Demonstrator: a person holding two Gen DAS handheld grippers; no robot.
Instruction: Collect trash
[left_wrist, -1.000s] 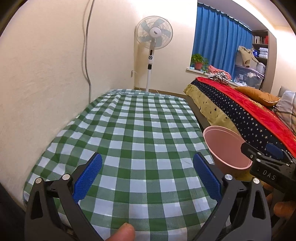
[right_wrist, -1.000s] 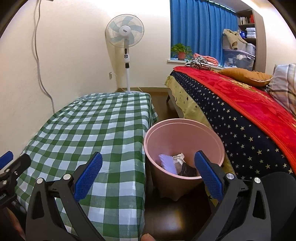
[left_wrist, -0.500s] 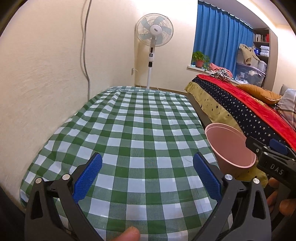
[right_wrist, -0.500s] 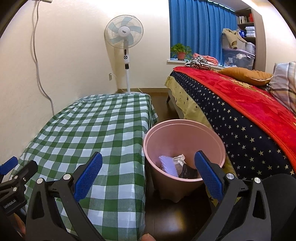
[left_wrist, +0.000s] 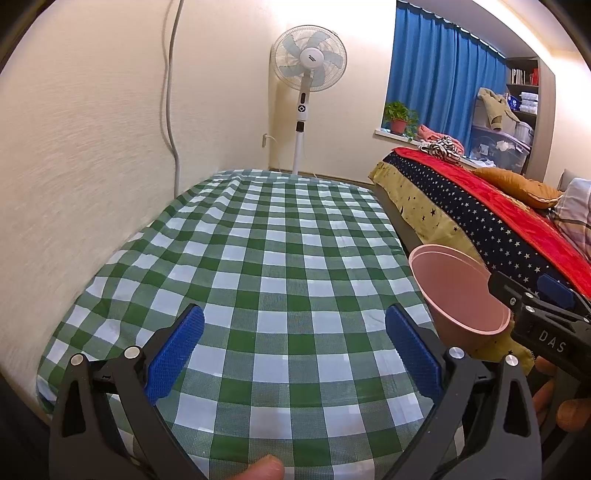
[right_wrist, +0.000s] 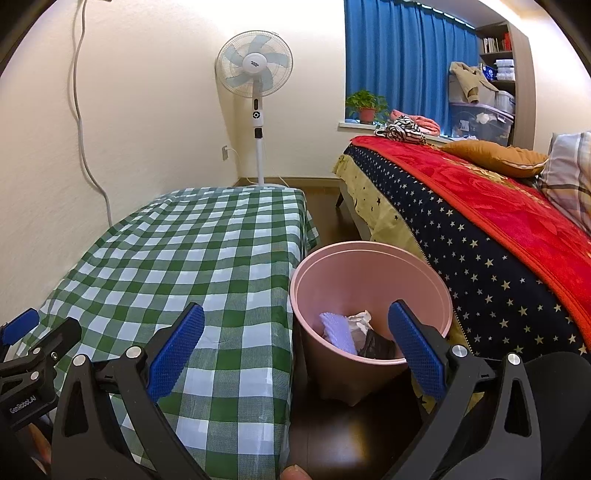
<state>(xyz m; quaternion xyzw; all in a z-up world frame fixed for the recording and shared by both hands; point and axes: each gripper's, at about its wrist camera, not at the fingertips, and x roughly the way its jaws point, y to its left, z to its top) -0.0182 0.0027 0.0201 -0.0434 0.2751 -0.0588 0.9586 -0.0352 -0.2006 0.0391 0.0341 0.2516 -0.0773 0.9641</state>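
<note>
Through your left wrist camera, the left gripper (left_wrist: 293, 350) hangs with its jaws spread wide and nothing between them, over the near end of the green checked tablecloth (left_wrist: 273, 258); no loose trash shows anywhere on that cloth. The pink bin (left_wrist: 458, 295) stands off the table's right edge, to the right of these jaws, and the right gripper (left_wrist: 546, 317) pokes in at the right, just beside the bin's rim. The wall with its cable (left_wrist: 170, 92) runs along the left, and a standing fan (left_wrist: 308, 59) is at the far end. Through your right wrist camera, the right gripper (right_wrist: 295, 350) also has its jaws spread and empty, and the bin sits almost straight ahead, between table and bed (right_wrist: 498, 229), so your right hand is clearly the nearer one to it. Collected trash (right_wrist: 351, 332) lies in the bottom: a pale purple scrap, crumpled white paper and something dark. The bin stands upright on dark floor (right_wrist: 351, 435). With nothing seen left to pick, the task looks close to done; any further piece would have to lie out of view.
</note>
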